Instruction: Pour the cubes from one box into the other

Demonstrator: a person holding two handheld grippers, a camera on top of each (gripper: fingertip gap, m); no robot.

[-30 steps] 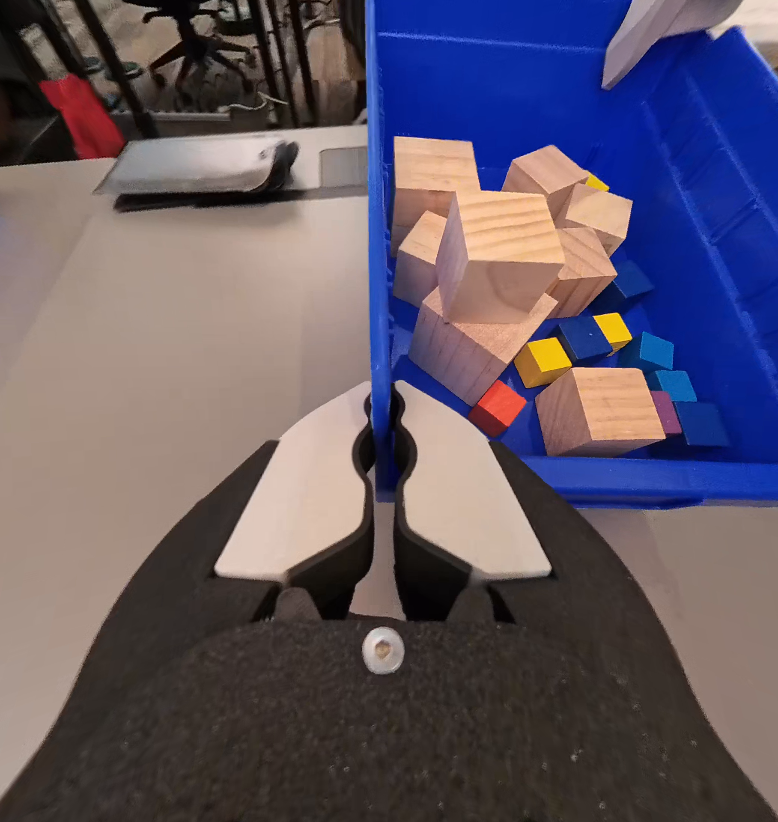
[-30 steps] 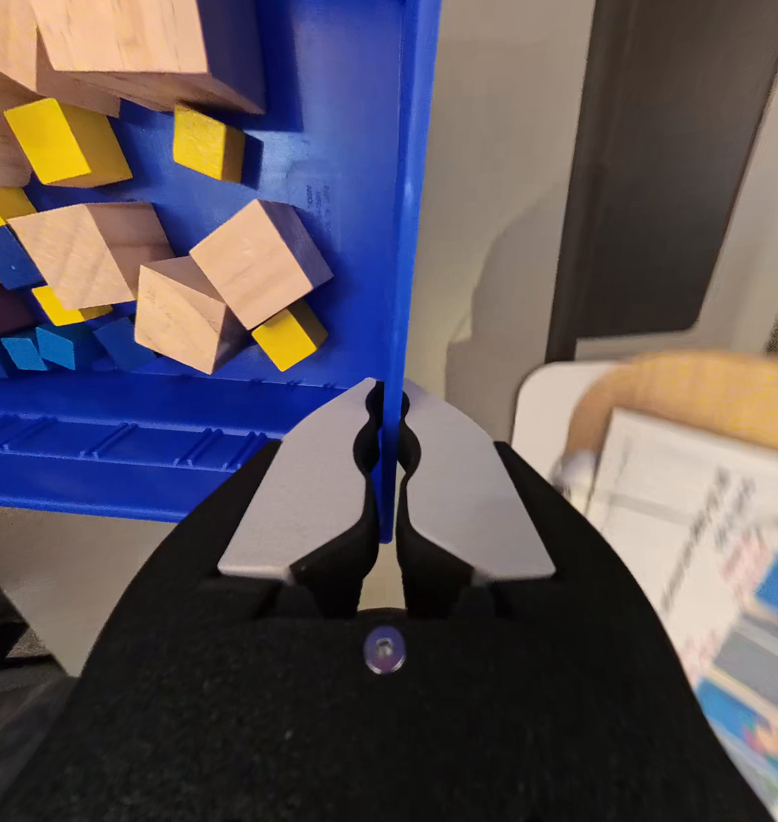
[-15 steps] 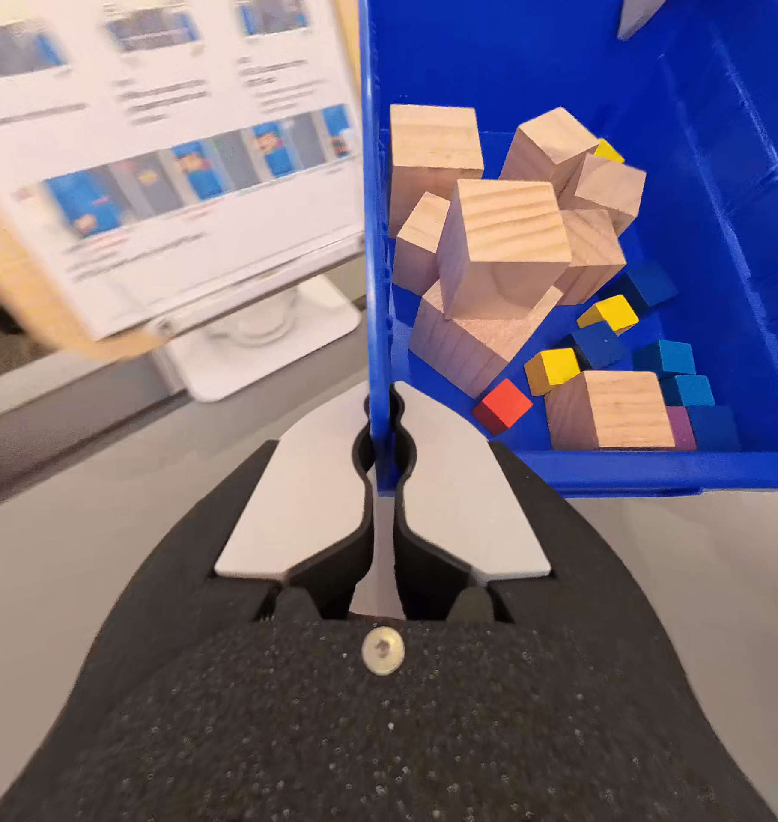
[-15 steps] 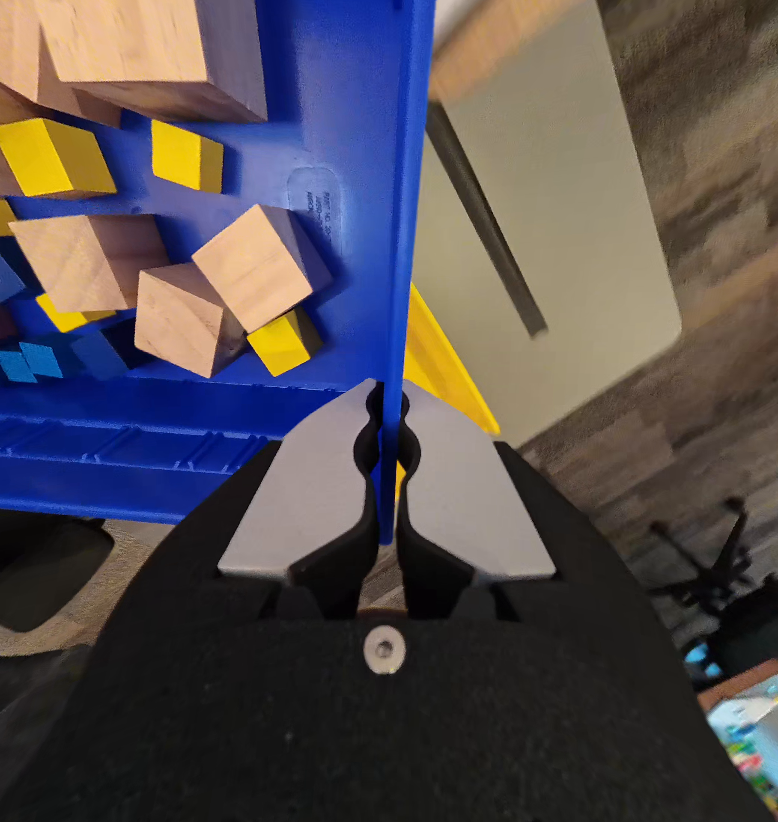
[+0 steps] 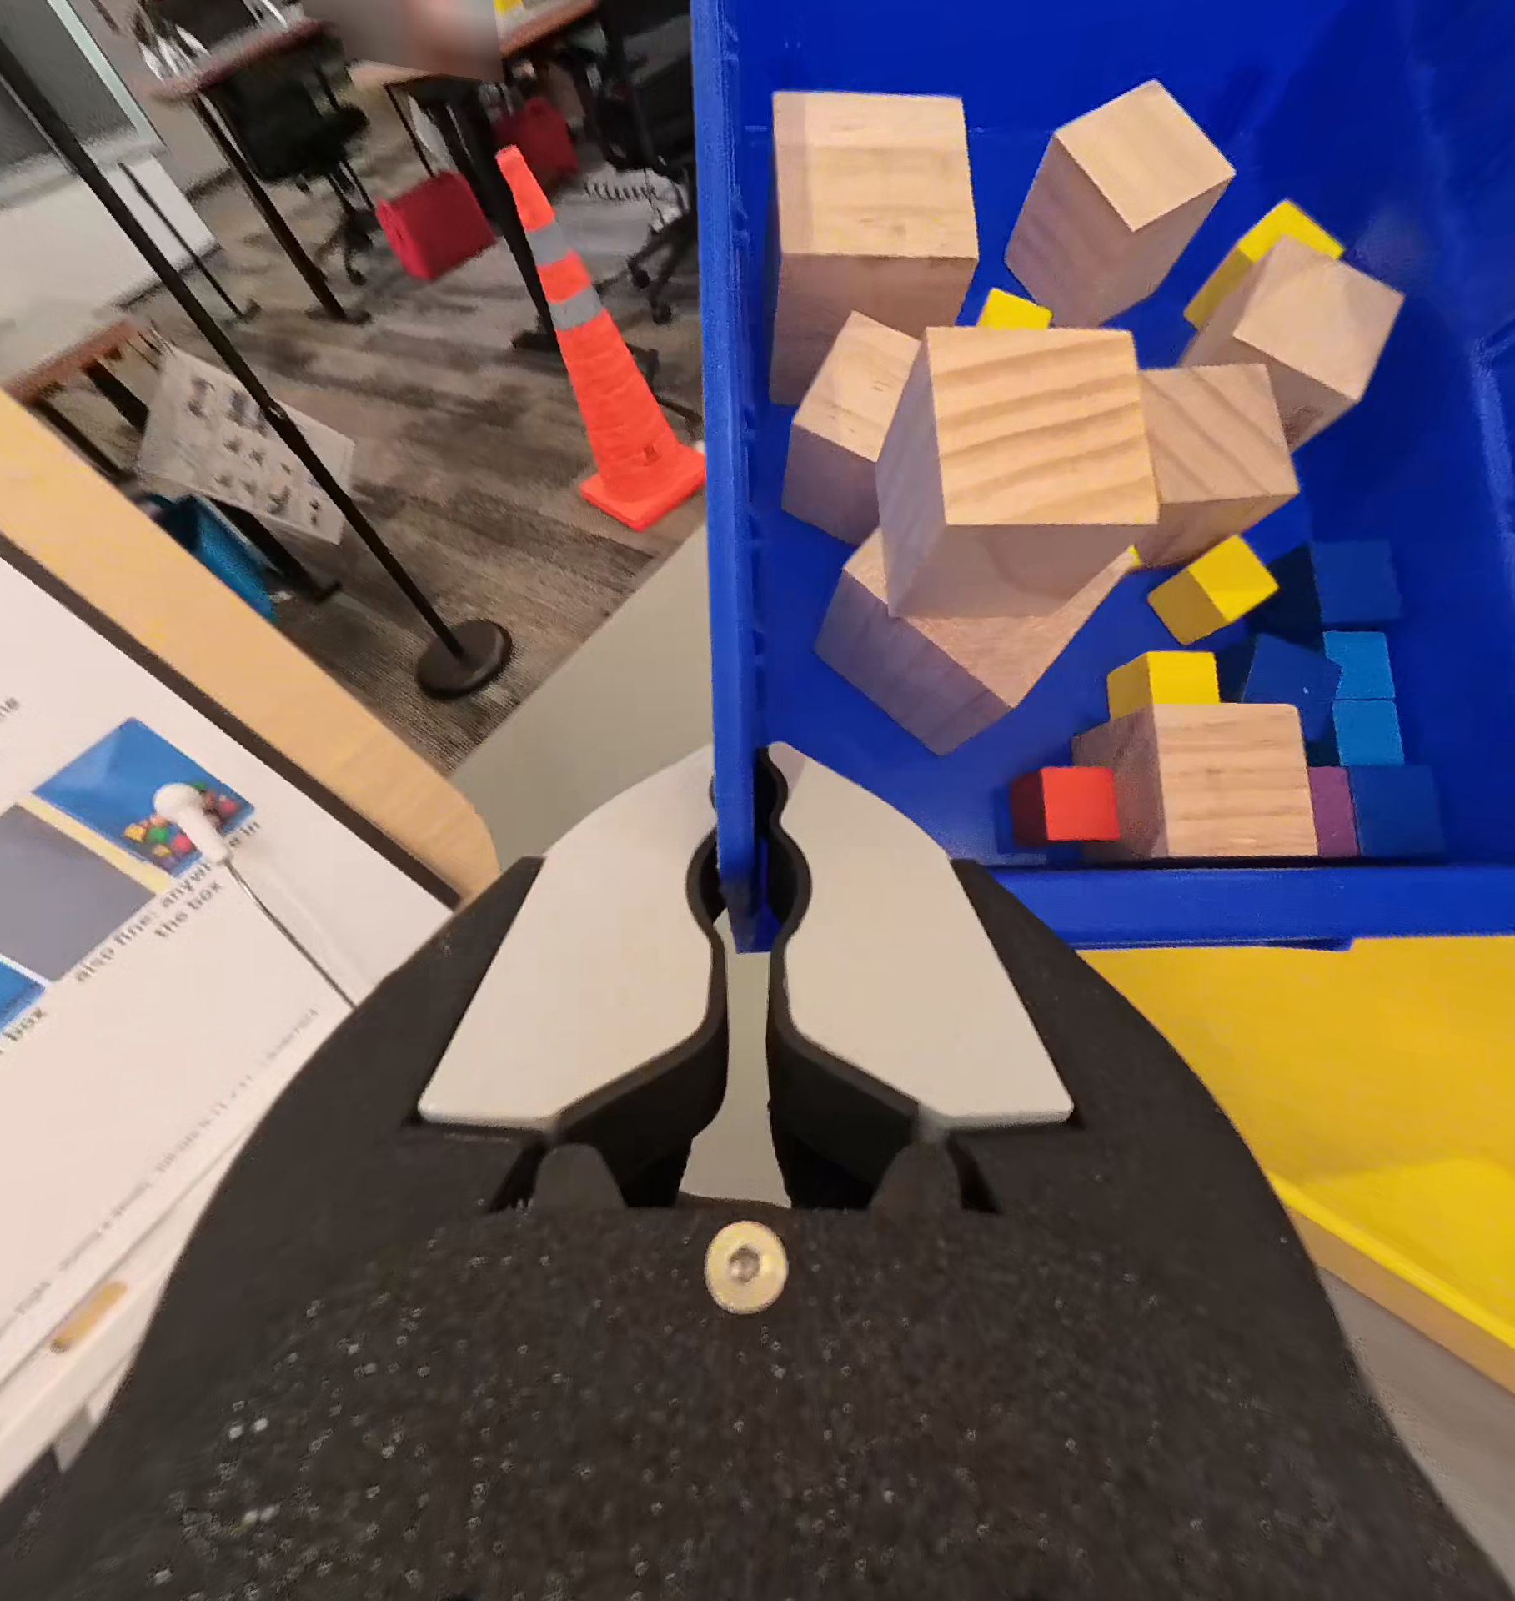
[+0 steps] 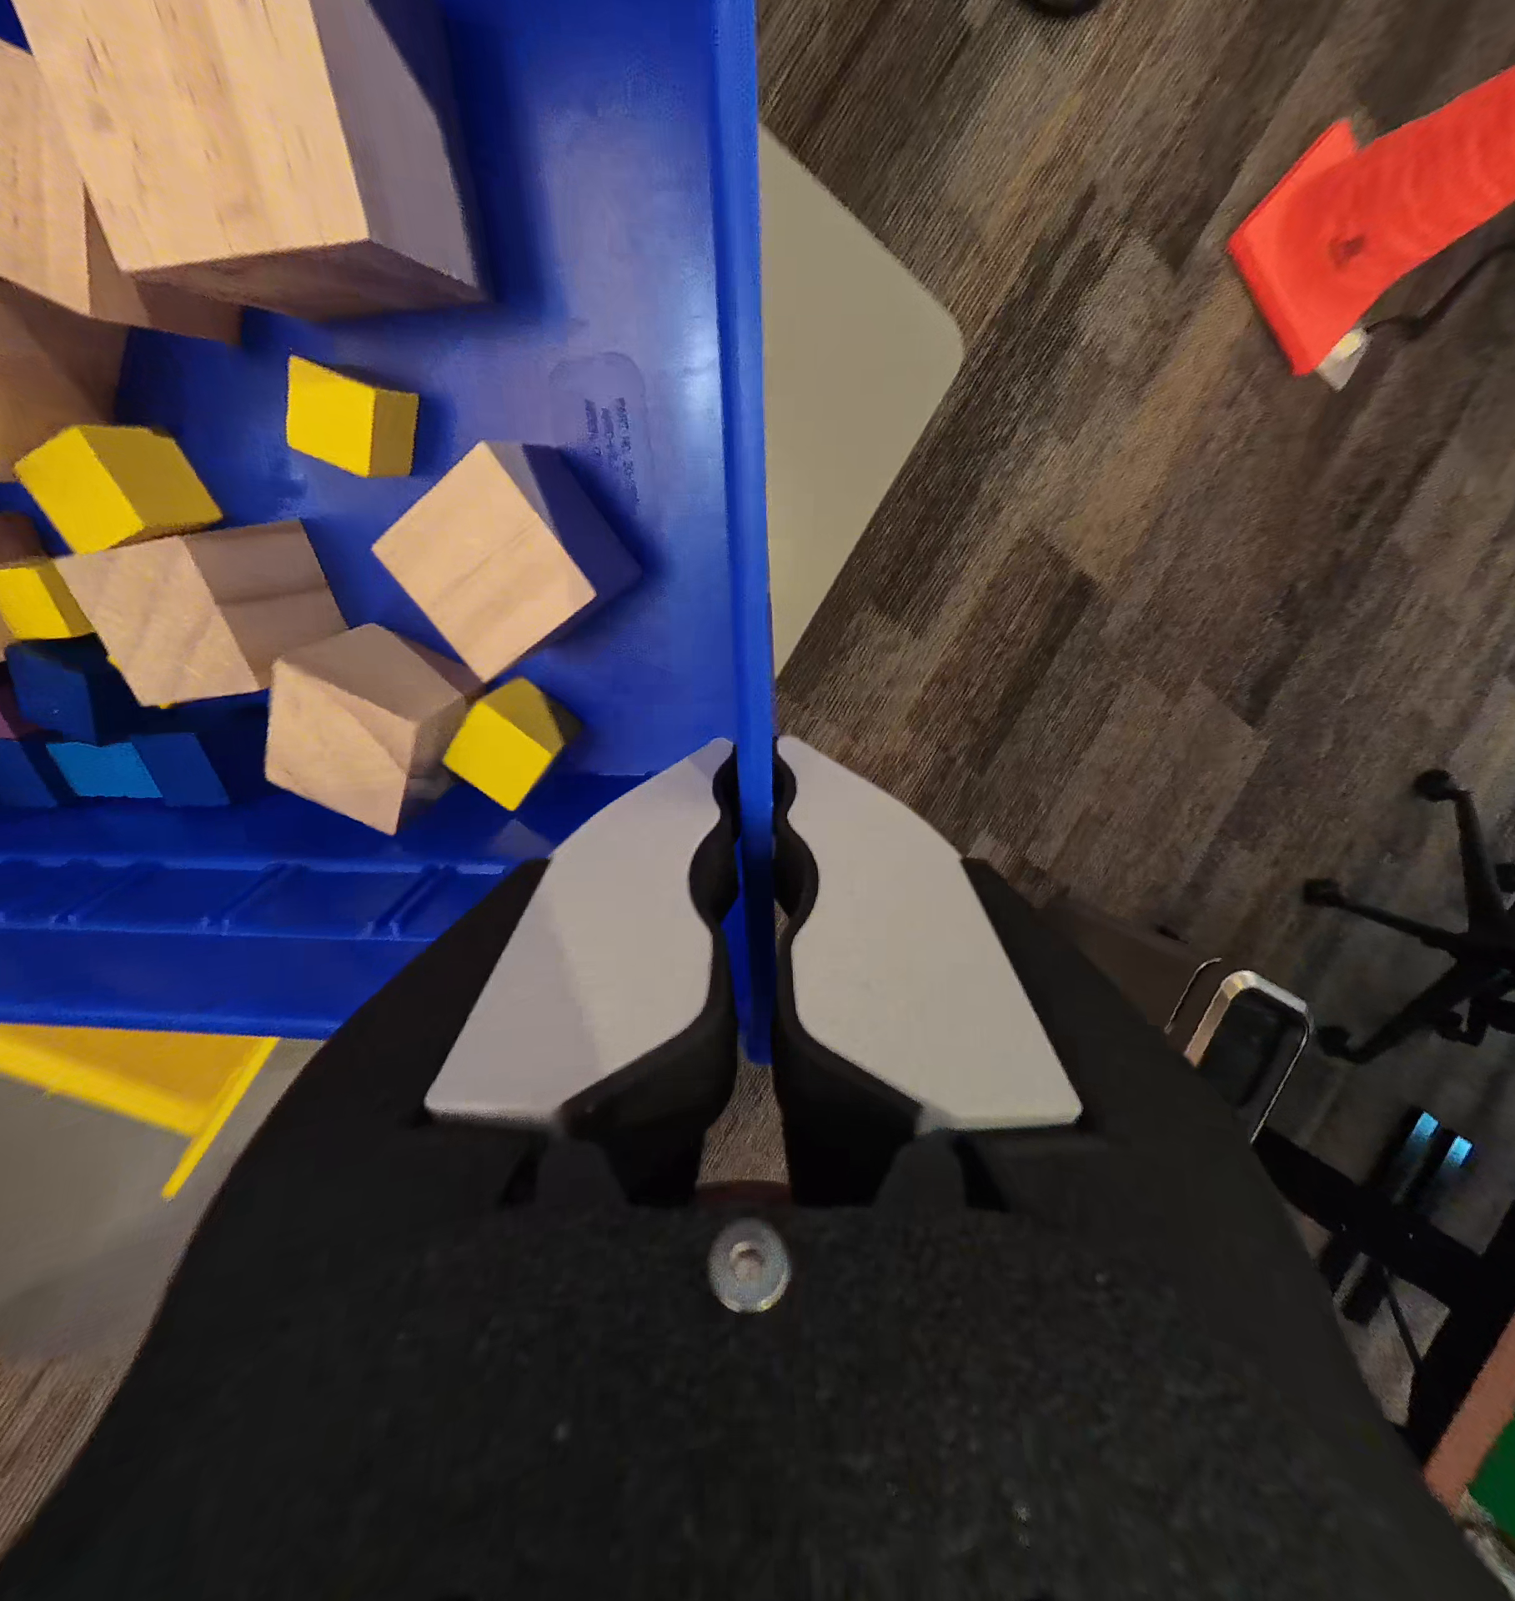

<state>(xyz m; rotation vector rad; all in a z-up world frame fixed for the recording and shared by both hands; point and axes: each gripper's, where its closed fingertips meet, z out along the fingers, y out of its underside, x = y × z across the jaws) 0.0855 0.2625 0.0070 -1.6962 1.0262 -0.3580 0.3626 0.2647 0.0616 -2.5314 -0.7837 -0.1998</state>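
A blue box [image 5: 1447, 260] is held up and tilted, with several plain wooden cubes [image 5: 1022, 450] and small coloured cubes [image 5: 1213, 589] sliding toward its lower wall. My left gripper [image 5: 747, 780] is shut on the box's left wall. My right gripper [image 6: 752, 771] is shut on the opposite wall of the blue box [image 6: 632, 260]. A yellow box [image 5: 1343, 1083] lies under the blue one; it also shows in the right wrist view [image 6: 130, 1074]. In the right wrist view the wooden cubes [image 6: 485, 554] and yellow cubes [image 6: 502, 741] lie against the box floor.
A white instruction sheet [image 5: 130, 996] on a wooden stand is at the left. An orange cone [image 5: 602, 364] and black stand poles [image 5: 320, 468] are on the carpet beyond the grey table [image 5: 598, 693]. A red object [image 6: 1386, 225] and chair legs [image 6: 1473, 936] show at the right.
Both grippers have lifted and tipped the blue box further. The cubes have slid toward its lower wall. The yellow box has come into view beneath it.
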